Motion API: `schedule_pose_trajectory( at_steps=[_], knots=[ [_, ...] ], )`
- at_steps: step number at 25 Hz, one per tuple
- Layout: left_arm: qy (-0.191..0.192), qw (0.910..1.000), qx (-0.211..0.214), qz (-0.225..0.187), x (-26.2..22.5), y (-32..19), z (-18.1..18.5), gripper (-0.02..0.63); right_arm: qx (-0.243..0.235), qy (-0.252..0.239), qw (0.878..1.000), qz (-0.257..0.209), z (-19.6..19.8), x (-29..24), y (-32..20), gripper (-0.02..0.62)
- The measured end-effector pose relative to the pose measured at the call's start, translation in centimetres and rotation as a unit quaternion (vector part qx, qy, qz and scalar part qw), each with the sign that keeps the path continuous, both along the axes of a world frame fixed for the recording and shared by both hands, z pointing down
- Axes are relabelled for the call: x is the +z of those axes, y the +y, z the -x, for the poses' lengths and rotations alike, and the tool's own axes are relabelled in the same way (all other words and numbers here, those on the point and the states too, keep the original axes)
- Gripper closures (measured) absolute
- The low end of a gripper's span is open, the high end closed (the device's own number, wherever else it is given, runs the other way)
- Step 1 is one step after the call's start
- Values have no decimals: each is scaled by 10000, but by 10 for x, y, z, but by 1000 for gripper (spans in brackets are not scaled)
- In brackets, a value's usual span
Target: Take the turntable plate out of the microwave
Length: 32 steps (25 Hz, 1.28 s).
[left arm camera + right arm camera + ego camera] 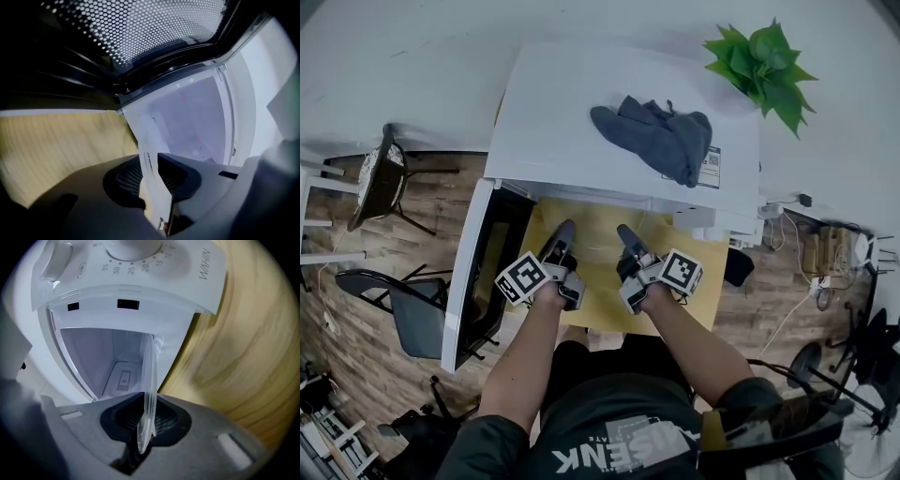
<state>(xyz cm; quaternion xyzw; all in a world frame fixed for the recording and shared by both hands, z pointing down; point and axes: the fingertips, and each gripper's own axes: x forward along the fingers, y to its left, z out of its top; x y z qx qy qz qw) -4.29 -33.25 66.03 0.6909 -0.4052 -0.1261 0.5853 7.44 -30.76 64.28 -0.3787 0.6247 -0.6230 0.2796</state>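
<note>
**Head view:** a white microwave sits on the yellow-wood tabletop. Its door is swung open at 9 o'clock, a grey cloth lies on its roof, and a plant stands at 1 o'clock. The left gripper and right gripper reach side by side to the open front. The clear glass between them barely shows here.

**Left gripper view:** the turntable plate is seen edge-on, a pale band rising from 6 o'clock and leaning toward 11. It fills the gap between the jaws, with both pads against it. Beyond it lies the cavity, with pale walls.

**Right gripper view:** these jaws pinch the plate's rim. The plate runs as 1 thin band from 6 to 12 o'clock across the cavity's mouth, below the timer dial. Whether its far rim is inside the cavity I cannot tell.
</note>
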Motion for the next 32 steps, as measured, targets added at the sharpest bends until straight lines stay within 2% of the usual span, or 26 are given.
schedule_pose_trajectory(
  at_steps=[2, 3, 6, 10, 15, 19, 32],
  knots=[
    [-128, 9999, 68, -45, -1, 5, 1, 521, -152, -92, 9994, -296, 2, -11, -1, 551],
    [-220, 9997, 97, -75, -1, 9, 1, 520, -203, 8, 9995, -250, 0, -9, 2, 551],
    [-43, 10000, -58, -30, -3, 23, -1, 518, -311, 446, 9985, 39, -6, 1, 16, 549],
    [-23, 9996, -239, -132, -10, 37, 3, 518, -603, 569, 9965, -76, -2, -7, 25, 548],
    [-437, 9984, -210, -278, -18, 51, 4, 515, -799, 681, 9943, -161, -5, -15, 37, 541],
    [-174, 9988, -386, -244, -22, 64, -2, 514, -939, 664, 9932, -173, -6, -18, 45, 538],
    [-307, 9960, -704, -463, -53, 105, 5, 511, -1503, 788, 9843, -483, 1, -47, 73, 532]
  ],
)
